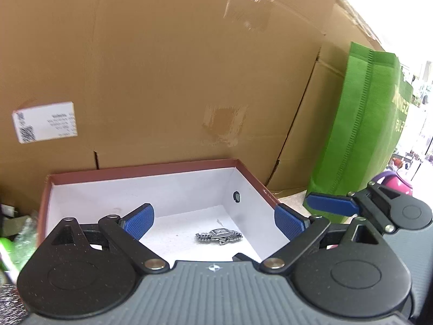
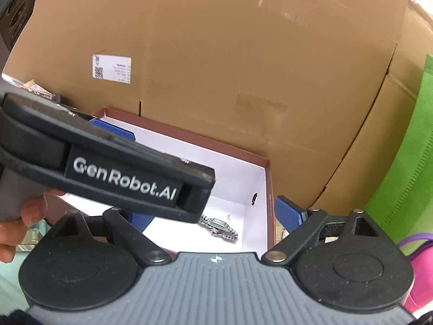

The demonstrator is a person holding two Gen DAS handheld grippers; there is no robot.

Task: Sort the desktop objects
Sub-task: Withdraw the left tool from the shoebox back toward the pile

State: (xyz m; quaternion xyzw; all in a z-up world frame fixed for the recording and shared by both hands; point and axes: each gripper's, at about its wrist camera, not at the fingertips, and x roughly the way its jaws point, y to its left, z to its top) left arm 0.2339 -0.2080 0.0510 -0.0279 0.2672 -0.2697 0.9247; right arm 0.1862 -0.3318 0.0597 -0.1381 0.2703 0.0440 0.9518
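Note:
A silver metal wristwatch (image 1: 219, 237) lies on the white floor of an open box with a red-brown rim (image 1: 140, 169). My left gripper (image 1: 213, 222) hangs over the box's near side, open, its blue pads wide apart and the watch lying free below them. From the right edge one blue finger (image 1: 330, 205) of the right gripper reaches in beside the box. In the right wrist view my right gripper (image 2: 213, 216) is open too, nothing between its pads. The left gripper's black housing (image 2: 121, 173) crosses in front and partly hides the box (image 2: 266, 189) and the watch (image 2: 223, 228).
A tall cardboard carton (image 1: 176, 67) with a white label (image 1: 44, 122) stands right behind the box. A green fabric bag (image 1: 362, 124) stands at the right, with a pink and purple object (image 2: 422, 260) near it. Green plastic clutter (image 1: 16, 241) lies left. A hand (image 2: 16, 224) holds the left gripper.

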